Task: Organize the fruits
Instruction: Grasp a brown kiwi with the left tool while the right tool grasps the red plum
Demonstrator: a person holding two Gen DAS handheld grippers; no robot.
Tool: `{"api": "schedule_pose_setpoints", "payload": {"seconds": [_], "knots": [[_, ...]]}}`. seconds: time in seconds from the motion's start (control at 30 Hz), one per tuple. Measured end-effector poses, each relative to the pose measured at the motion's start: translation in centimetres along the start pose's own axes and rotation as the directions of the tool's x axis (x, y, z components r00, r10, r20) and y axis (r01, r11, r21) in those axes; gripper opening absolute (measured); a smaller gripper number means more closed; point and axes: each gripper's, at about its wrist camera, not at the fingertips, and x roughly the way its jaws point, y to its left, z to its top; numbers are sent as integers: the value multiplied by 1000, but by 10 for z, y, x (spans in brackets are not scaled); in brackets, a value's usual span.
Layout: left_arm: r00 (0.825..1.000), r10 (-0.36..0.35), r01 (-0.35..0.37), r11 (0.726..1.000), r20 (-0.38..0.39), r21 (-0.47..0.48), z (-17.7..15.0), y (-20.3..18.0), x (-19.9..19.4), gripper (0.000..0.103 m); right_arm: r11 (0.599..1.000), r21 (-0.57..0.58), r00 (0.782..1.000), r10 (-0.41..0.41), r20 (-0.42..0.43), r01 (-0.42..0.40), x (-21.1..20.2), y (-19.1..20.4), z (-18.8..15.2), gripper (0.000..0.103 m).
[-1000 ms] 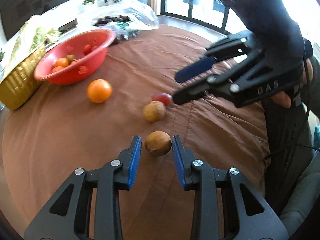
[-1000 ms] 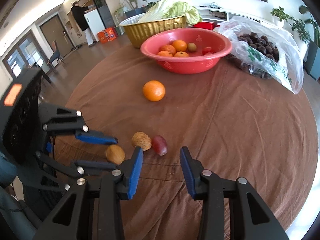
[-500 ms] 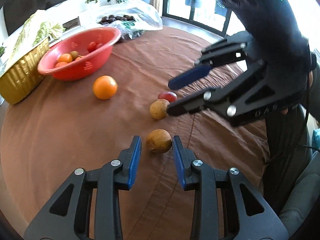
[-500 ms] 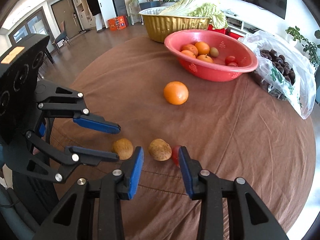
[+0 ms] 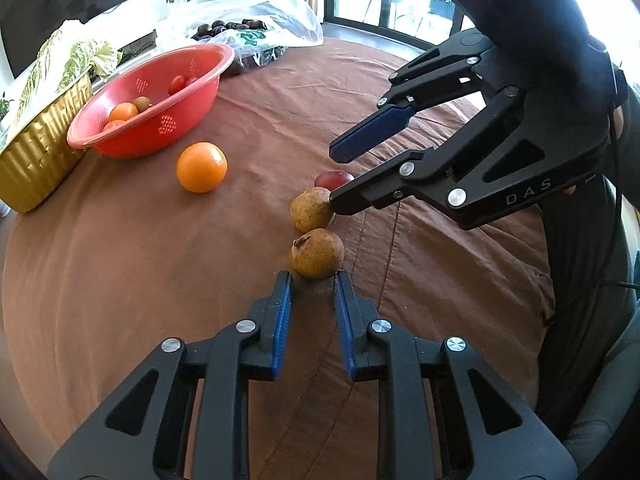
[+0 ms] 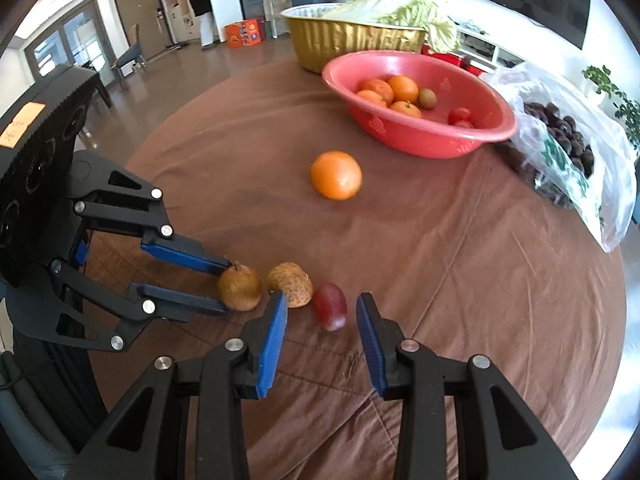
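On the brown cloth lie two brown fruits, a small red fruit and an orange (image 5: 202,167) (image 6: 336,175). My left gripper (image 5: 313,276) (image 6: 226,287) is closing, its tips pressing the sides of the nearer brown fruit (image 5: 316,254) (image 6: 239,286). My right gripper (image 6: 321,302) (image 5: 335,178) stands open around the red fruit (image 6: 330,306) (image 5: 334,179), its pads apart from it. Its left finger sits against the second brown fruit (image 6: 290,284) (image 5: 312,208). A red bowl (image 5: 160,128) (image 6: 420,140) further back holds oranges and small fruits.
A gold foil tray (image 5: 36,160) (image 6: 352,44) with cabbage stands behind the bowl. A plastic bag (image 5: 256,24) (image 6: 568,160) of dark nuts lies at the table's far side. The two grippers are close together. A person (image 6: 200,0) stands far back in the room.
The left jaws have narrowed onto the nearer brown fruit. The right gripper shifted and rolled, so the red fruit instead of the second brown fruit now lies between its fingers.
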Motion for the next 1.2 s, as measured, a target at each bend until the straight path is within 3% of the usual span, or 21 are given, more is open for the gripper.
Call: {"api": "schedule_pose_setpoints", "payload": {"seconds": [0.6,0.87,0.97,1.0,1.07,1.2], "knots": [[1000,26,-26,1000,-11,-17,5,-1,3,21,999,-49,998,17,-52,-20,7,-5,-4,39],[1000,18,-19,1000,-10,-15,3,-3,-1,22,996,-88,998,0,-60,-5,11,-2,-2,31],[1000,27,-27,999,-14,-18,3,-3,1,37,996,-94,998,-2,-59,-3,10,-1,-2,19],[1000,29,-29,999,-12,-22,4,-3,0,56,995,-96,998,-3,-59,-3,10,0,-3,18],[999,32,-31,999,15,-33,3,-3,-5,69,995,-104,998,-10,-58,4,10,2,-3,18],[999,37,-36,999,19,-38,6,-1,-5,69,995,-99,998,-6,-55,1,11,2,-2,17]]}}
